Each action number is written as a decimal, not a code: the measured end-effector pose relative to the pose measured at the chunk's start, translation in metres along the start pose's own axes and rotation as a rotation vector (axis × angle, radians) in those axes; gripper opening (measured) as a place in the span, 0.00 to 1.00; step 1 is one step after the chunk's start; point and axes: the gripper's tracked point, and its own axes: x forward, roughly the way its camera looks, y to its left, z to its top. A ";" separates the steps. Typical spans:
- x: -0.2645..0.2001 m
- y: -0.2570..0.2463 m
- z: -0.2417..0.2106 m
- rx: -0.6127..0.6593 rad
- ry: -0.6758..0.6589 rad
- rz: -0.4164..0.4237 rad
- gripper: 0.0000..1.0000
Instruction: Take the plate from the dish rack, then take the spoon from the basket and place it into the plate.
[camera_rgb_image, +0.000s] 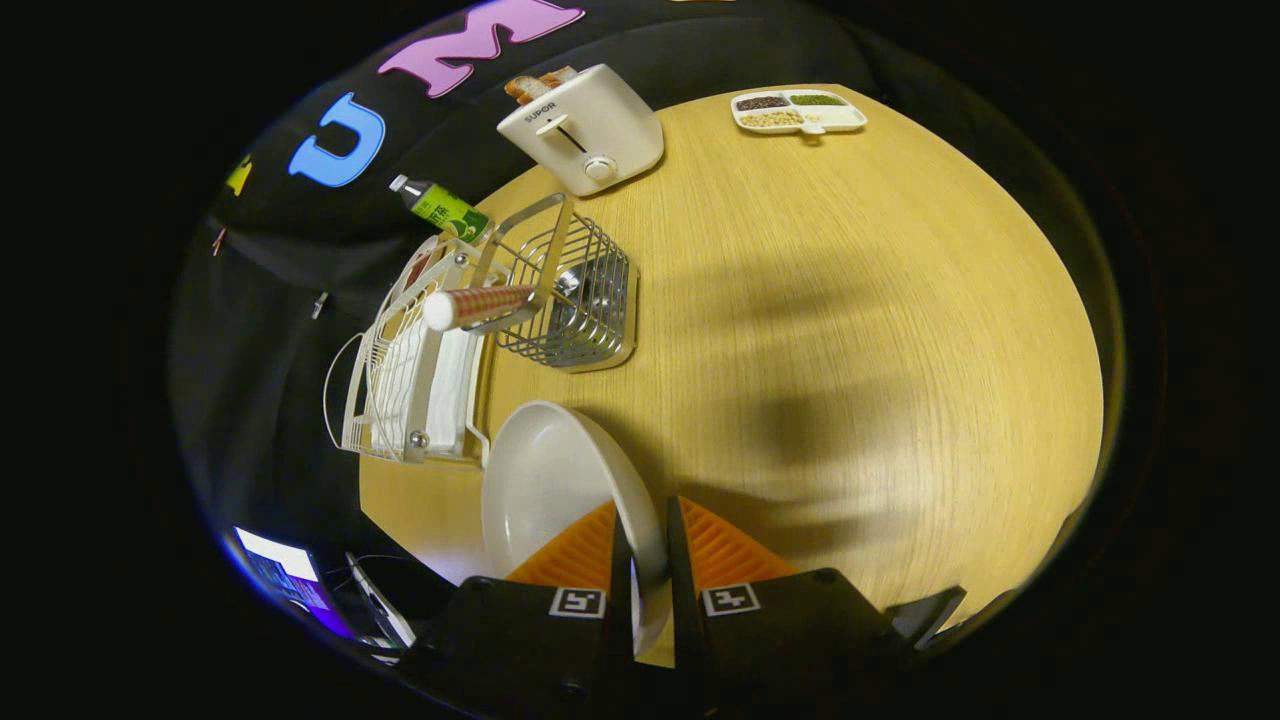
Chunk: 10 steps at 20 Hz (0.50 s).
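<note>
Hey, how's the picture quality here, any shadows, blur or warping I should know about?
Gripper view: fisheye warping bows the round light wooden table and tilts the white toaster. A broad soft shadow, streaked, crosses the tabletop beyond the tool, whose orange fingers are shut on the white round plate's rim. The silver wire basket reads fairly sharp; no strong glare shows.

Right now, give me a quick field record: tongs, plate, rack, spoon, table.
tongs: shut on the plate's rim, one finger each side
plate: white, held out of the dish rack, above the table
dish rack: white wire, beyond the plate
spoon: striped handle sticking out of the wire basket
table: wooden; toaster and divided tray beyond
</note>
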 end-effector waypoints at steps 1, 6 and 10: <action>0.006 -0.005 0.001 -0.020 0.000 0.001 0.19; 0.012 -0.001 0.004 -0.108 -0.026 0.047 0.19; -0.018 0.014 0.027 -0.262 -0.176 0.057 0.84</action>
